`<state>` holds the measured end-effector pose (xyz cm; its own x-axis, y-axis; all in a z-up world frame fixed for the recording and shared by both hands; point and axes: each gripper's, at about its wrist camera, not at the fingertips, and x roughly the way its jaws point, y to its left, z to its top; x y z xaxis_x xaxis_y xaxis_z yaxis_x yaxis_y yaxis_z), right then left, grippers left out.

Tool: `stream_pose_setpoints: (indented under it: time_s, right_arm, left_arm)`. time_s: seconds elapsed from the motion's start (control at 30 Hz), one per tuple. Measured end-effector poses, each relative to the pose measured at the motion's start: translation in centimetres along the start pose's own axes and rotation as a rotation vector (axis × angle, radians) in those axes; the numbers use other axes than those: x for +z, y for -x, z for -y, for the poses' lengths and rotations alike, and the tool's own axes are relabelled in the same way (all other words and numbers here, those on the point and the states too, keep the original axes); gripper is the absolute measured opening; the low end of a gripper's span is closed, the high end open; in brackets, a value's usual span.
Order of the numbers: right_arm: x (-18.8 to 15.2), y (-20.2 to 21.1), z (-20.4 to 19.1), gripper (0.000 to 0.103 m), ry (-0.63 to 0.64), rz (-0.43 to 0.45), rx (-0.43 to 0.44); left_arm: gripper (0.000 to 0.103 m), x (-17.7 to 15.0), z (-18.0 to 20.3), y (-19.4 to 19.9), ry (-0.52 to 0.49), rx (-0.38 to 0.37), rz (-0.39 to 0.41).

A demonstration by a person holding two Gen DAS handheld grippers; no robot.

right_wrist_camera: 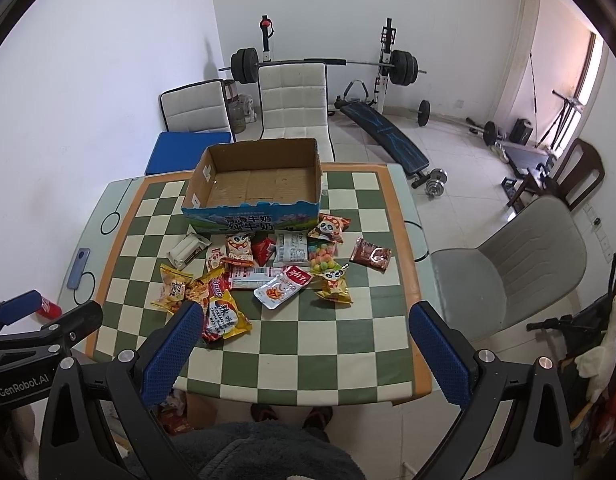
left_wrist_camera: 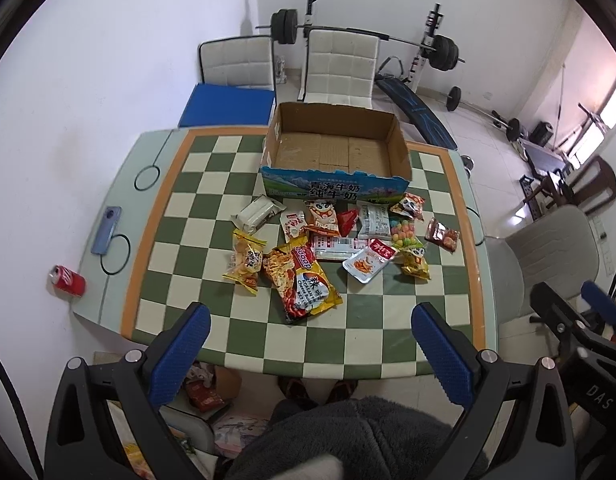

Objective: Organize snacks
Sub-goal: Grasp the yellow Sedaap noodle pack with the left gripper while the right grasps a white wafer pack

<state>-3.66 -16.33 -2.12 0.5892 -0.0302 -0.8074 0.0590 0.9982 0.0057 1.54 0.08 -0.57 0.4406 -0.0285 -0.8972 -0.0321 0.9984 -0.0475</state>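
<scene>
Left gripper (left_wrist_camera: pixel 310 322): jaws spread wide, nothing between them; held above the near edge of the table, its blue pads (left_wrist_camera: pixel 179 354) framing the snack pile. It also shows at the left edge of the right wrist view.
Right gripper (right_wrist_camera: pixel 303 322): jaws spread wide, holding nothing; also above the near edge, to the right of the left gripper. Its left pad (right_wrist_camera: pixel 173 350) overlaps the noodle pack in its own view.
Table (left_wrist_camera: pixel 360 344): green-and-cream checked top with an orange border.
Box (left_wrist_camera: pixel 396 148): open cardboard box with a blue printed front, at the far side of the table, its floor bare.
Snacks (left_wrist_camera: pixel 340 240): a loose pile on the table just near of the box front, some packets overlapping, none in the box.
Noodle pack (left_wrist_camera: pixel 303 284): the largest packet, red and yellow, at the near left of the pile.
Chip bag (left_wrist_camera: pixel 245 260): yellow, just left of the noodle pack, touching it.
White packet (left_wrist_camera: pixel 257 212): far left of the pile, near the box's left corner.
Brown packet (left_wrist_camera: pixel 442 234): alone at the right of the pile, apart from the rest.
Candy bag (left_wrist_camera: pixel 404 232): clear, with coloured balls, between a white label packet and the brown packet.
Phone (left_wrist_camera: pixel 105 230): blue, on the table's left margin.
Can (left_wrist_camera: pixel 67 280): red, lying on its side at the near left corner.
Chairs (left_wrist_camera: pixel 342 64): two white ones beyond the table, a grey one at the right.
Barbell (left_wrist_camera: pixel 364 36): on a rack by the far wall.
Person: grey fleece clothing (left_wrist_camera: pixel 348 436) at the bottom, between the gripper arms.
</scene>
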Motion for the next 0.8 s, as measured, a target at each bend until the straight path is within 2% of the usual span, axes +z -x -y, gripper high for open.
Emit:
stream_pose_setpoints:
  time_s: [0.1,0.17,0.37,0.57,0.7,0.8]
  right_arm:
    - [0.5,-2.4,0.4,0.103,-0.041,-0.025,0.023]
    - [0.8,-4.6,0.4,0.103,-0.055,-0.059,0.041]
    - [0.7,-13.3,-0.7,0.103,-0.047,-0.201,0.036]
    - [-0.6,-23.2,-0.8,0.103,-0.077,-0.391,0.086]
    - [-1.9,-29.3,0.1,0.103,-0.113,-0.462,0.089]
    - [-2.5,-32.1,0.0,0.103,-0.138,-0.505,0.084]
  left_arm:
    - [0.103,1.3,-1.5,-3.9,0.061,-0.004,-0.078]
    - [0.103,2.1,-2.9,-7.6,0.121,-0.021,-0.164]
    - [0.103,2.5,-5.7,-19.8,0.312,-0.159,-0.444]
    - [0.103,2.1,-5.6,-30.9,0.365,-0.192,-0.623]
    - [0.102,1.6,-5.7,-36.0,0.391,-0.183,-0.714]
    - [0.102,1.1,-5.6,-38.8,0.379,-0.162,-0.751]
